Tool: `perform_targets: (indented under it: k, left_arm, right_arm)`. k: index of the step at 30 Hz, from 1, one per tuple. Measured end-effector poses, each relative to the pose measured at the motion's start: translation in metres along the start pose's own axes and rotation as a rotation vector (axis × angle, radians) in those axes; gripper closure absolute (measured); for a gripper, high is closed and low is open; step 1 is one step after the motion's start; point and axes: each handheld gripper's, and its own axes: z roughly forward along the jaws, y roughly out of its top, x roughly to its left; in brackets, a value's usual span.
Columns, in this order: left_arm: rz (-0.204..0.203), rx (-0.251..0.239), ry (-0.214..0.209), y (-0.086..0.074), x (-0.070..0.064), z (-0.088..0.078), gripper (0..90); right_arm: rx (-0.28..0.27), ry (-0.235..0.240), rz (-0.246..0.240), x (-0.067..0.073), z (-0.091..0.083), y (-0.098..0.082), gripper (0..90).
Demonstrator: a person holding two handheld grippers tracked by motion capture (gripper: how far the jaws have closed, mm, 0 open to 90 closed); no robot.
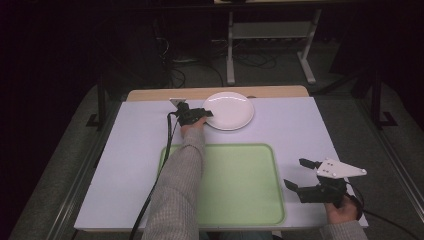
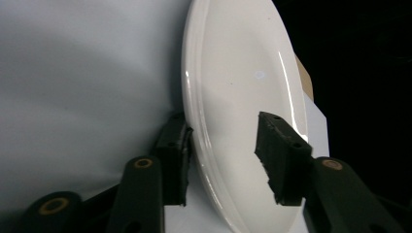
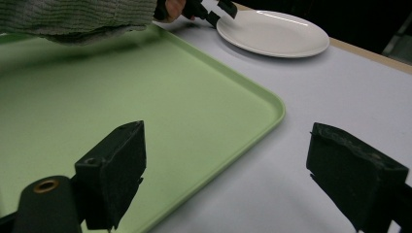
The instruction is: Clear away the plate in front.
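High view: the white plate (image 1: pixel 229 110) lies flat at about twelve o'clock on the pale surface (image 1: pixel 125 165), just beyond the far edge of the green tray (image 1: pixel 250 185), which sits at six o'clock near the person's side. A grey-sleeved forearm (image 1: pixel 180 185) crosses the tray's left part and carries the left claw (image 1: pixel 204 114) to the plate's rim at its nine o'clock side. Left gripper view (turned on its side with the hand) has the rim (image 2: pixel 194 121) running between the two black jaws, one pad (image 2: pixel 176 155) outside the rim against the surface and the other pad (image 2: pixel 279 155) over the plate's inner face; a gap shows between that pad and the plate, so the jaws straddle the edge without pinching it. The right claw (image 1: pixel 300 174) hovers at about four o'clock, just off the tray's right edge, with its jaws spread wide and nothing between them, as the right gripper view confirms.
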Motion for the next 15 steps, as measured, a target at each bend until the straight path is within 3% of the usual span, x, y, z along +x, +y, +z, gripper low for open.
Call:
perform_targets:
  k: [3,8,15]
  left_arm:
    - [0.003,-0.004,0.003,-0.001,0.001,-0.001,61.6]
    - [-0.013,-0.023,0.026,-0.004,0.005,-0.001,75.0]
    - [-0.017,-0.041,-0.013,-0.006,0.012,-0.001,81.1]
  right_arm:
    - [0.000,-0.001,0.000,0.000,0.000,0.000,13.6]
    - [0.001,-0.001,-0.006,0.000,0.000,0.000,13.6]
    - [0.000,-0.001,-0.004,0.000,0.000,0.000,13.6]
